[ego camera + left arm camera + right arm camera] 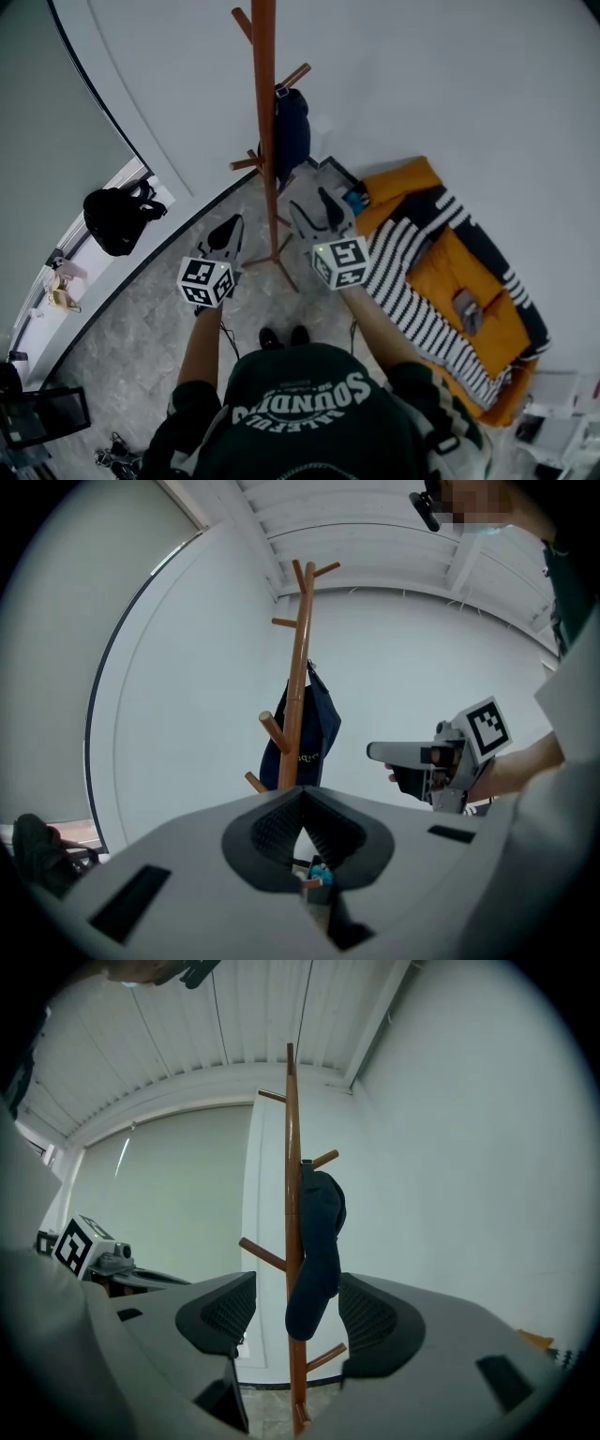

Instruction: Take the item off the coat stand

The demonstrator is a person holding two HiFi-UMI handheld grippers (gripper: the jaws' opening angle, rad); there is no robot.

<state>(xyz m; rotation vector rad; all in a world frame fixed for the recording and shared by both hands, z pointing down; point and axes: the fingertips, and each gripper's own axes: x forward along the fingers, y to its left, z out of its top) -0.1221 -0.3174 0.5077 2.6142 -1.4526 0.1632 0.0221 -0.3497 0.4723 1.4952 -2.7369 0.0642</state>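
A tall wooden coat stand rises from the floor in front of me. On one of its upper pegs hangs a dark blue bag. My right gripper is held just right of the pole, below the bag, jaws open and empty. In the right gripper view the bag and the stand show beyond the gap of that gripper, apart from the pads. My left gripper hovers left of the pole with its jaws shut. From it the bag hangs behind the stand.
An orange cushion with a black-and-white striped cloth lies on the floor at the right. A black bag sits on the window ledge at the left. The stand's feet spread just ahead of my shoes.
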